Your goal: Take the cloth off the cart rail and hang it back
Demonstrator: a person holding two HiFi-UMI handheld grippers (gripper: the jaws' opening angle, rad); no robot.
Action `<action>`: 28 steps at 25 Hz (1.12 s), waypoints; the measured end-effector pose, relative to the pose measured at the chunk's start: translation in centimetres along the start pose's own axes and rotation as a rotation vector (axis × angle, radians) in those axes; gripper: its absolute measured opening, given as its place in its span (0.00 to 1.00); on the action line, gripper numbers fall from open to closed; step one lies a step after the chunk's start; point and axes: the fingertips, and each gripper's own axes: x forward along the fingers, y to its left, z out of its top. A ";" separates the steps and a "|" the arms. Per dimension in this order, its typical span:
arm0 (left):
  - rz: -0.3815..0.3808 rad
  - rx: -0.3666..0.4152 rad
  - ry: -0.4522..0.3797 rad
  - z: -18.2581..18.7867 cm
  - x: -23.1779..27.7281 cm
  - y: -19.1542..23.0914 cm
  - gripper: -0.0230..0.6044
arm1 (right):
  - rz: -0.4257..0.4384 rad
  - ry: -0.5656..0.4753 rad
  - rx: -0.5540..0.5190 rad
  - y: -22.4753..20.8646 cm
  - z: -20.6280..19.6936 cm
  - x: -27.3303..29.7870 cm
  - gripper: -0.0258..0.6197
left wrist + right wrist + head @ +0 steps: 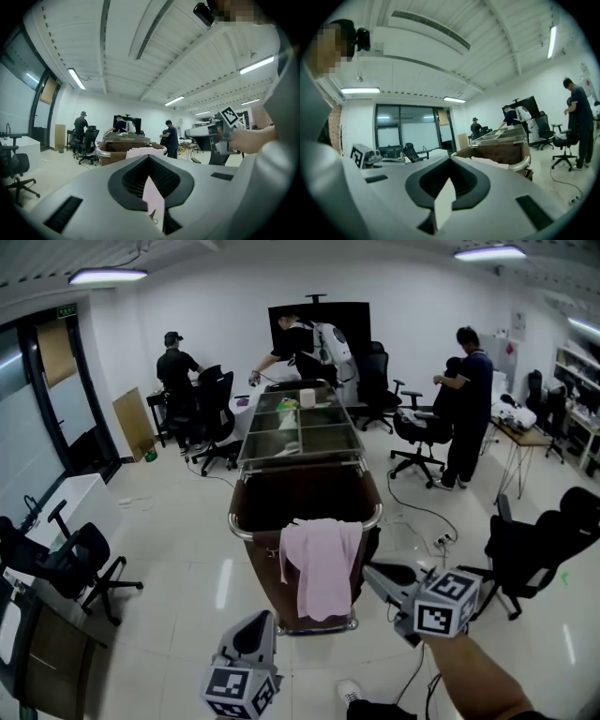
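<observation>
A pink cloth [321,563] hangs over the near end rail [246,531] of a brown cart and drapes down its front. My right gripper [370,570] is just right of the cloth at about rail height, apart from it, its jaws shut and empty. Lower, in front of the cart, my left gripper [258,622] points up toward the cloth, also shut with nothing held. In the left gripper view the cloth [140,152] shows just above the closed jaws [149,158]. The right gripper view has the cloth [490,162] lying on the rail beyond its jaws [450,159].
The cart's top tray [300,432] holds a few small items. Black office chairs stand at the left [80,563] and right [534,545]. A cable and power strip [441,540] lie on the floor to the right. Three people work at the far end.
</observation>
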 end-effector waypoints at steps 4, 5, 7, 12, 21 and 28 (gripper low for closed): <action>-0.041 -0.012 0.014 -0.4 -0.6 -1.6 0.04 | -0.059 -0.022 0.058 2.5 -3.3 -3.2 0.05; -0.051 -0.007 0.012 -0.5 -0.6 -2.1 0.04 | -0.068 -0.029 0.082 2.8 -3.8 -3.9 0.05; -0.065 0.011 0.013 -0.7 -0.9 -3.1 0.04 | -0.083 -0.023 0.093 3.1 -4.9 -4.9 0.05; -0.062 0.020 0.021 -0.7 -0.9 -4.5 0.04 | -0.086 0.002 0.084 3.0 -6.3 -6.0 0.05; 0.007 -0.011 0.017 -0.8 1.1 -6.2 0.04 | -0.007 0.021 0.105 1.4 -6.2 -7.3 0.05; 0.017 -0.022 0.027 -1.4 2.7 -7.7 0.04 | 0.032 0.023 0.117 -0.1 -6.0 -7.5 0.05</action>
